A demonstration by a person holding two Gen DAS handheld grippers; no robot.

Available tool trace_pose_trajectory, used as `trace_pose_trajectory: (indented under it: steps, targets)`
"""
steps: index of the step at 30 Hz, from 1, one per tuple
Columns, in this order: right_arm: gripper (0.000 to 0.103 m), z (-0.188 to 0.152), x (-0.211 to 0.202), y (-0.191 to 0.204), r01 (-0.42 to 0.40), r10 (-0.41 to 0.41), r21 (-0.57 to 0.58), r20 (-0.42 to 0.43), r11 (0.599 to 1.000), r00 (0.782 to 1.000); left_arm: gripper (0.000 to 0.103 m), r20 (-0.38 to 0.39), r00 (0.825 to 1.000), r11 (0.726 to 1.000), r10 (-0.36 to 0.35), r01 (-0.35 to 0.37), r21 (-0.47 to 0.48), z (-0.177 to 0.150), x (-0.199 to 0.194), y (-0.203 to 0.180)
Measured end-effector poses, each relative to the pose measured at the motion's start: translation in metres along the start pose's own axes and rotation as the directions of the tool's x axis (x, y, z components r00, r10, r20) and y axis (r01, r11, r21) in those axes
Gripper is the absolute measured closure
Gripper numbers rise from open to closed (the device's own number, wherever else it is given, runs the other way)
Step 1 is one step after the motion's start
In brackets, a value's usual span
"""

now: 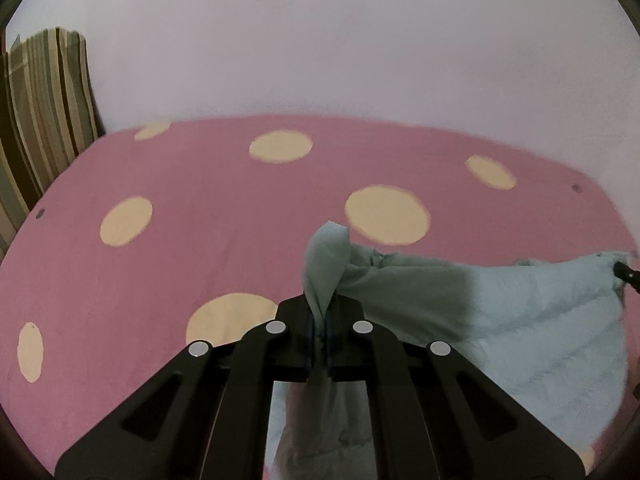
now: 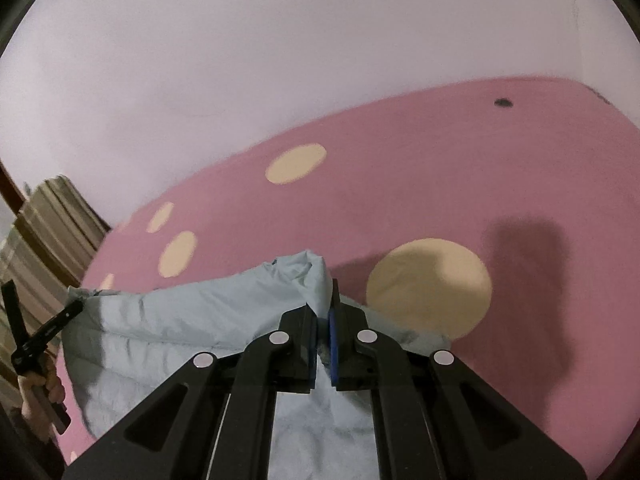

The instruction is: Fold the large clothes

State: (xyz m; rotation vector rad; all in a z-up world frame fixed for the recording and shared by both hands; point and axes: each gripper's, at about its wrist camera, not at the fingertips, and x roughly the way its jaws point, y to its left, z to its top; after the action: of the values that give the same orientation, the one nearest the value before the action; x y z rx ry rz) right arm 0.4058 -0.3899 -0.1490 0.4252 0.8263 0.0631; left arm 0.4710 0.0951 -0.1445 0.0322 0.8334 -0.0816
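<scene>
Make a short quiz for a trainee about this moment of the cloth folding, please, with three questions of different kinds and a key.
1. True or false: the left gripper is open and holds nothing.
2. Multiple choice: the light blue garment hangs between the two grippers over what?
A. a wooden floor
B. a pink sheet with cream dots
C. a metal sink
3. Fill in: the right gripper is shut on an edge of the ____.

Key
1. False: it is shut on a bunched corner of the garment.
2. B.
3. Garment.
</scene>
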Motion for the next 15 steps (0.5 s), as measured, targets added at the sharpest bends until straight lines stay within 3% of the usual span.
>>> trace_pose_trajectory:
  steps: [8,15]
  targets:
    - [0.099,-0.024,0.062,-0.021,0.061,-0.058,0.017,-0.114,0.998,0.992,0.099,-0.094,0.994,0.999,0.047,-0.048,-0.006,-0.025,0.063,-0.001]
    - [0.100,-0.035,0.073,-0.026,0.067,-0.066,0.008,-0.097,0.998,0.993,0.098,-0.095,0.995,0.997,0.040,-0.046,-0.060,-0.042,0.090,0.004]
